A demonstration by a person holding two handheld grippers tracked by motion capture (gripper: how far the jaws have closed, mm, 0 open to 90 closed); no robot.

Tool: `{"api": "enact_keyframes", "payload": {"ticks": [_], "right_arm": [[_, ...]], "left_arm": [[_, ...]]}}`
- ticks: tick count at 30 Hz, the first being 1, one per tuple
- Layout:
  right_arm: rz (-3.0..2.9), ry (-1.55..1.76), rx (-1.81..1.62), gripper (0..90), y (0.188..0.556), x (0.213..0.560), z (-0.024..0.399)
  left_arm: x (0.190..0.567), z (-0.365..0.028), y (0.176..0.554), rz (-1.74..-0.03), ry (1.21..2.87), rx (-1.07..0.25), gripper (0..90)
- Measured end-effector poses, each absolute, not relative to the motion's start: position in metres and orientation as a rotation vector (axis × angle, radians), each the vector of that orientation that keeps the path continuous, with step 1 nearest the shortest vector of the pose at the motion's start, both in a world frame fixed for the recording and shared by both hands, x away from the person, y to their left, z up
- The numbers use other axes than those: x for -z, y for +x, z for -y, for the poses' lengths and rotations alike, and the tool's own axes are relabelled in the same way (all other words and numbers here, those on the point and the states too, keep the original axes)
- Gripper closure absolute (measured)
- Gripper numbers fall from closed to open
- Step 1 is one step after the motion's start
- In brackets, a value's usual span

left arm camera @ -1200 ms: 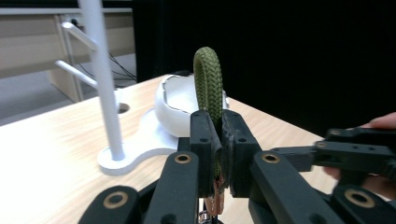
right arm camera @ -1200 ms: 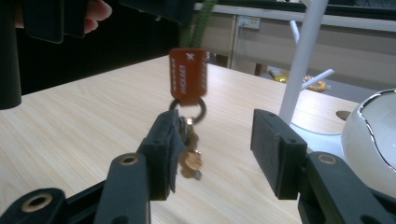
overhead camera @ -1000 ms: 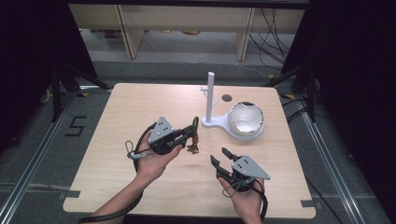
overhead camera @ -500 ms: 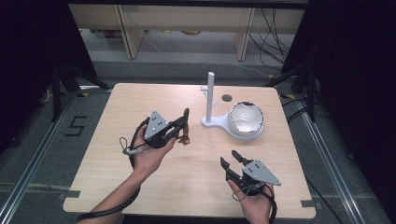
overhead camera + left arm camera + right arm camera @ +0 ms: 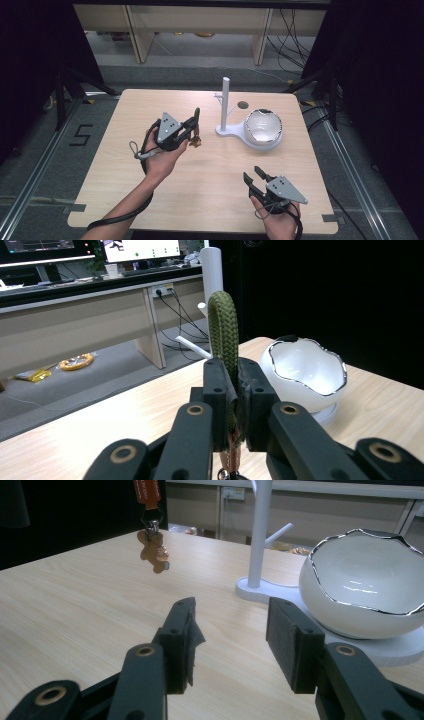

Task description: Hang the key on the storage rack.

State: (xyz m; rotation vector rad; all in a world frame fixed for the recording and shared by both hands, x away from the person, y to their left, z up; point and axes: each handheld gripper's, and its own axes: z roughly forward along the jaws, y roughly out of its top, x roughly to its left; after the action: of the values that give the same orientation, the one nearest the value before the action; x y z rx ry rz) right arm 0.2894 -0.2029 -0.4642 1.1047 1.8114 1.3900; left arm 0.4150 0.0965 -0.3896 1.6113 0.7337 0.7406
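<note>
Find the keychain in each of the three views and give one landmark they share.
High view: keychain left of centre, clamped in the left gripper.
Left gripper view: its green loop rises from the shut jaws, centre.
Right gripper view: its charm hangs top left.
Shared landmark: white bowl.

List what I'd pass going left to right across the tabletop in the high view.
Left gripper shut on an olive-green braided cord loop with a small brown charm hanging below → white stand with an upright post → white egg-shaped bowl with a jagged rim. The right gripper sits nearer, jaws apart with nothing between them.
</note>
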Motion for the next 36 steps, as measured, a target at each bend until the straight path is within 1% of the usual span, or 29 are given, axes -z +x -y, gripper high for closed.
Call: {"api": "enact_keyframes", "payload": {"ticks": [1, 5, 6, 10, 21, 23, 28, 36], "right_arm": [[-1.812, 1.059, -1.398, 55.7, 0.291, 0.465, 0.204], [-1.816, 1.089, -1.39, 55.8, 0.289, 0.466, 0.206], [-1.816, 1.094, -1.395, 55.8, 0.289, 0.467, 0.205], [-1.816, 1.094, -1.389, 55.8, 0.289, 0.467, 0.207], [-1.793, 1.093, -1.401, 55.8, 0.288, 0.471, 0.207], [-1.797, 1.104, -1.389, 55.8, 0.287, 0.471, 0.208], [-1.802, 1.1, -1.4, 55.8, 0.288, 0.471, 0.207], [-1.809, 1.12, -1.388, 55.8, 0.286, 0.472, 0.207]], "left_arm": [[0.39, -0.096, 0.416, -0.733, 1.612, -0.744, 83.3], [0.39, -0.094, 0.42, -0.737, 1.614, -0.751, 83.4], [0.39, -0.093, 0.419, -0.76, 1.613, -0.743, 83.3], [0.389, -0.092, 0.425, -0.739, 1.615, -0.76, 83.4], [0.388, -0.088, 0.434, -0.773, 1.613, -0.759, 83.4], [0.387, -0.087, 0.438, -0.752, 1.615, -0.773, 83.4], [0.387, -0.086, 0.44, -0.782, 1.625, -0.771, 83.4], [0.386, -0.083, 0.448, -0.773, 1.628, -0.773, 83.4]]}}
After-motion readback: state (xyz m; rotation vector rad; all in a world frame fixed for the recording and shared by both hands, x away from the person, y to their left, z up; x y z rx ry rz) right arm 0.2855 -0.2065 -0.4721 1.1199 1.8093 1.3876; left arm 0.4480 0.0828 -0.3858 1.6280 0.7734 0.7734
